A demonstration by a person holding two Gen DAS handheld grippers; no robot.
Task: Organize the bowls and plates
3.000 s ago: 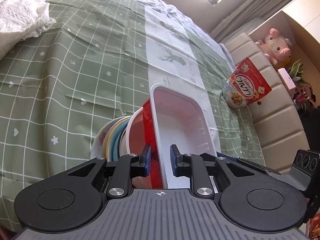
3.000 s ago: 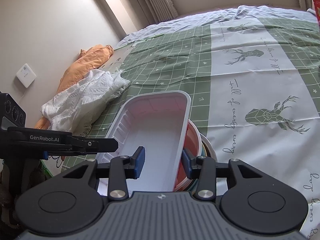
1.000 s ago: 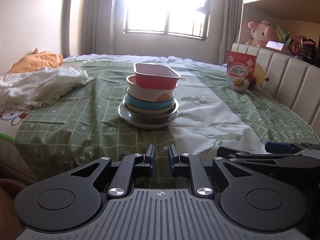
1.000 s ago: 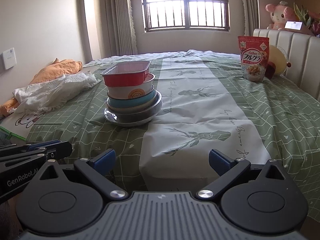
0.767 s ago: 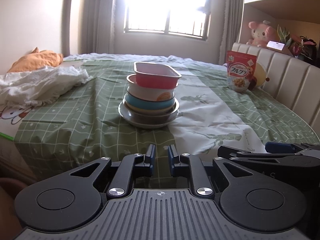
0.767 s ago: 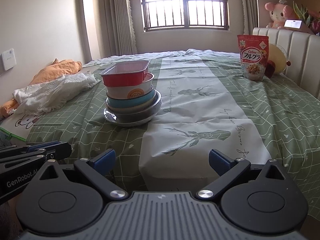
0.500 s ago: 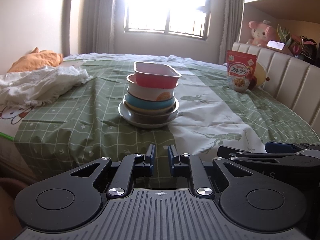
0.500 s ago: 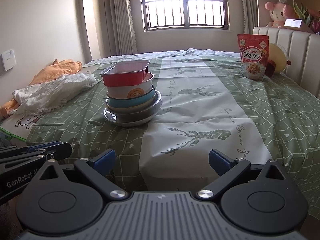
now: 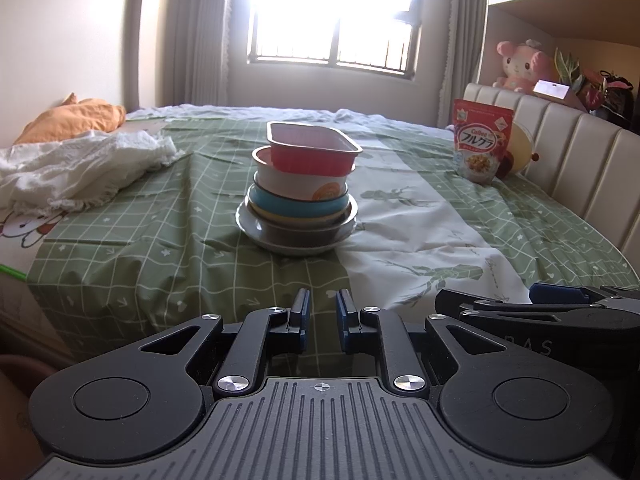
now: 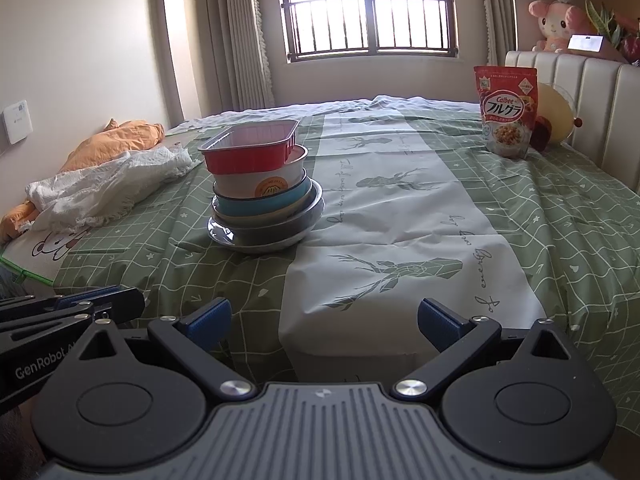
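A stack of dishes stands on the green checked cloth in the middle of the bed. Its top piece is a red rectangular tray [image 9: 312,151] [image 10: 250,151]. Under it sit a white bowl [image 9: 301,184] [image 10: 262,183], a blue bowl [image 9: 298,205] [image 10: 264,202], a dark metal bowl [image 10: 280,228] and a grey plate [image 9: 298,246] [image 10: 218,232]. My left gripper [image 9: 322,314] is shut with nothing in it, well back from the stack near the bed's front edge. My right gripper [image 10: 324,320] stands wide open and empty, also back from the stack.
A red cereal bag [image 9: 482,144] [image 10: 506,110] leans at the padded headboard [image 9: 568,152] on the right, with a pink plush toy [image 9: 520,64] above. White lace cloth [image 9: 76,168] [image 10: 108,184] and an orange pillow [image 9: 76,118] lie at the left.
Three seconds ago both grippers were at the red tray over the stack; since then they have drawn back to the bed's front edge. Over the last second nothing has moved.
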